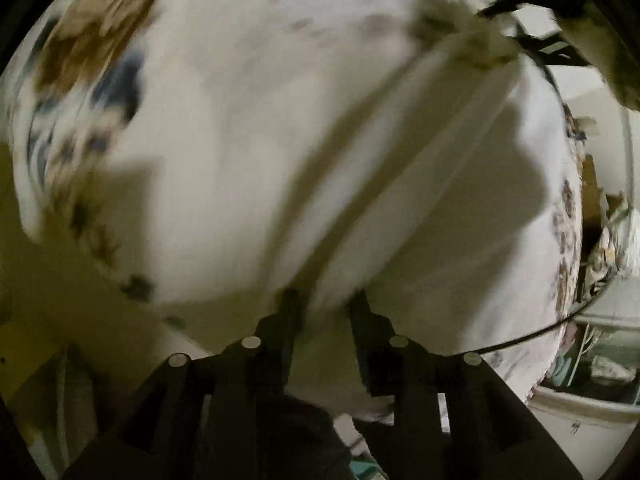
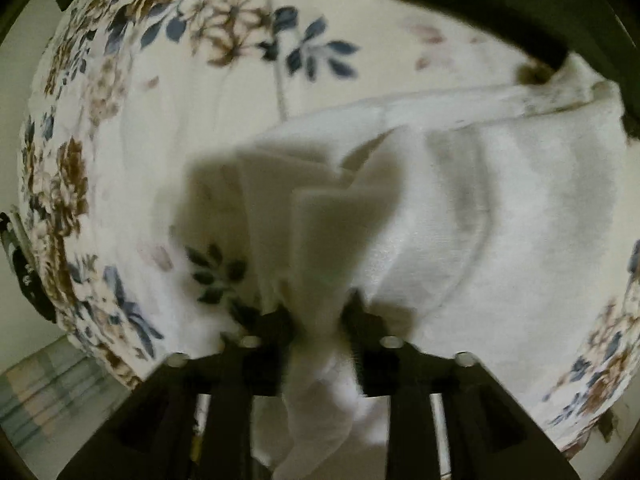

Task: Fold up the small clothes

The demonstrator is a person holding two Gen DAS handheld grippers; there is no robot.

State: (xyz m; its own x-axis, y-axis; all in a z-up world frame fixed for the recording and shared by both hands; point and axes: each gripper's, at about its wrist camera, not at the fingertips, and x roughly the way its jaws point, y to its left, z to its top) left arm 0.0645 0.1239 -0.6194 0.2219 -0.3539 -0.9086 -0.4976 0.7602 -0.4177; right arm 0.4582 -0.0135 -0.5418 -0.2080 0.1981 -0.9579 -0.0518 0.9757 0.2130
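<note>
White garment (image 2: 480, 208): soft, thin woven cloth, matte, creased; a hemmed band runs along its far edge in the right wrist view. It lies spread over a round surface covered with a floral cloth (image 2: 120, 80) (white ground, brown blooms, blue-grey leaves), and is partly lifted at two points.

Right gripper (image 2: 320, 320): jaws nearly closed, pinching a bunched fold of the white garment; the cloth gathers into a narrow twisted rope between the black fingers (image 2: 276, 328) and hangs down towards the camera. Above the pinch the fabric fans out in flat angular pleats.

Left gripper (image 1: 324, 304): jaws set close together, a ridge of the same white garment (image 1: 400, 208) running between them; the frame is motion-blurred, but cloth appears gripped at the near edge. A long diagonal crease runs from the jaws up to the far right, where the other black gripper (image 1: 532, 8) holds the cloth.

Far right in the left wrist view: a thin dark rim edges the round surface; cluttered shelves (image 1: 604, 360) beyond, too blurred to identify
</note>
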